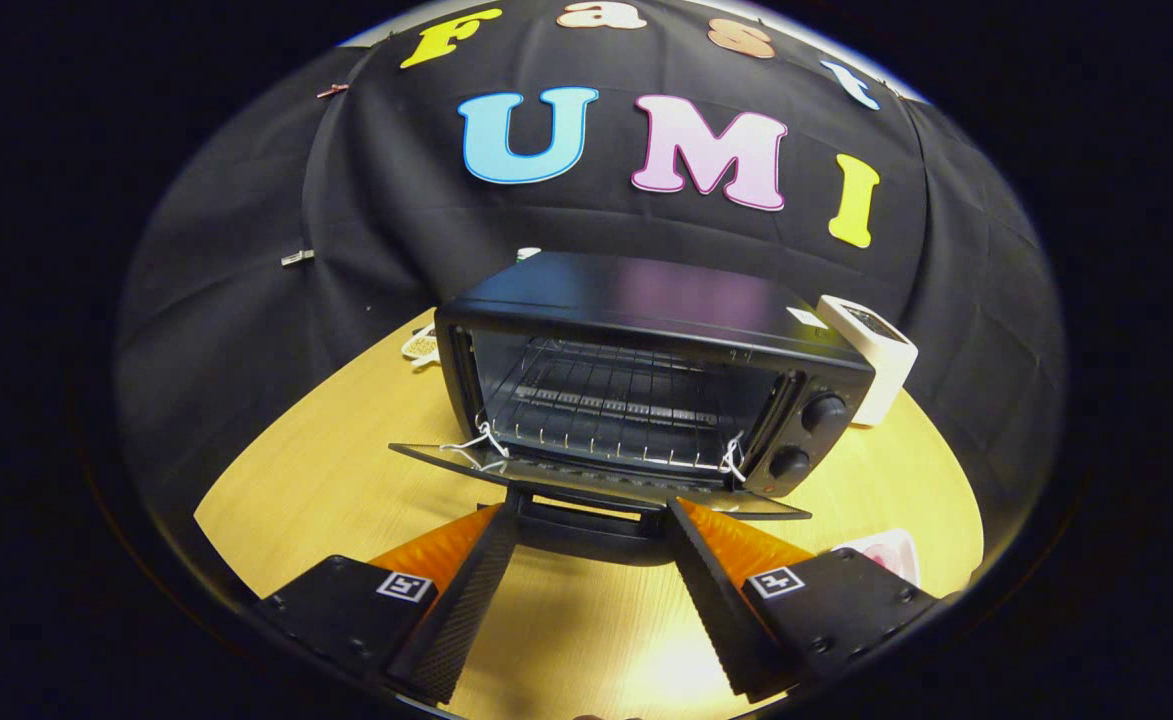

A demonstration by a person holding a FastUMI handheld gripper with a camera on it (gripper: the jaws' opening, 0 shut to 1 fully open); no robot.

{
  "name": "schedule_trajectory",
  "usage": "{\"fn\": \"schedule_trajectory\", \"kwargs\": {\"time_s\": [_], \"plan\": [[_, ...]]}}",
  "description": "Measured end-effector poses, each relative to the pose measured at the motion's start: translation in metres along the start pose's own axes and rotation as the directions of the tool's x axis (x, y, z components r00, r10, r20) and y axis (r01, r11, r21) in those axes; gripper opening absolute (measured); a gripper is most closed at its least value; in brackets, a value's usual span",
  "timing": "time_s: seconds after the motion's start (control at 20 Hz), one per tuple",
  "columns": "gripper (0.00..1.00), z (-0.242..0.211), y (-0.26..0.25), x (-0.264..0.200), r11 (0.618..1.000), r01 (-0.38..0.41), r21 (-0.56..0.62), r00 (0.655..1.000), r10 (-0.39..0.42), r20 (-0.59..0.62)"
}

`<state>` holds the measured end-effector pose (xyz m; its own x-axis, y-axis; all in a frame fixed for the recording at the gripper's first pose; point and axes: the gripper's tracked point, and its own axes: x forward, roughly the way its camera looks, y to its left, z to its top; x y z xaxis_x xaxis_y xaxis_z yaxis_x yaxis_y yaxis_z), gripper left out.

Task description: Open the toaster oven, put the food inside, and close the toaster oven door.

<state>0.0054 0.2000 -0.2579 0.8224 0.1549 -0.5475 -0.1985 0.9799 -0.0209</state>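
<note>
You are looking across a pale wood-grain desk (586, 640) that runs out ahead of your fingers to a black cloth wall (246, 250) draped all around the back of the booth. The cloth hangs in folds, and a couple of small clips (297, 258) pin it well off to the left beyond your fingers.

Your gripper (591, 505) has its fingers spread wide apart, clamped on nothing. The handle (586, 520) of the toaster oven door sits between their tips; whether either tip touches it, you cannot tell from here.

The toaster oven (646, 370) stands just ahead of the fingers, its door (596, 480) dropped down flat toward you. Inside you see a wire rack (616, 405). Two round knobs (808, 435) sit on its front panel, ahead of your right finger.

A white boxy device (871, 355) stands behind the oven's right corner, partly hidden by it. To the right of your right finger, a pale tray with something pink in it (886, 555) is cut off by the gripper body, too little showing to say what it holds. Beyond the left finger, a small light-coloured item (421, 347) peeks out from behind the oven's left side, mostly hidden and hard to make out.
</note>
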Motion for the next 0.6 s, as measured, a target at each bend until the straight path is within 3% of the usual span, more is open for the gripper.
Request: {"fn": "schedule_trajectory", "kwargs": {"time_s": [0.2, 0.35, 0.6], "plan": [[0.98, -0.048, 0.008, -0.003, 0.999, -0.037, 0.025, 0.991, 0.04, -0.127], [0.99, -0.096, 0.009, -0.005, 0.996, -0.059, 0.072, 0.956, 0.077, -0.284], [0.99, -0.086, 0.0, -0.028, 0.992, -0.117, 0.048, 0.961, 0.125, -0.245]]}}
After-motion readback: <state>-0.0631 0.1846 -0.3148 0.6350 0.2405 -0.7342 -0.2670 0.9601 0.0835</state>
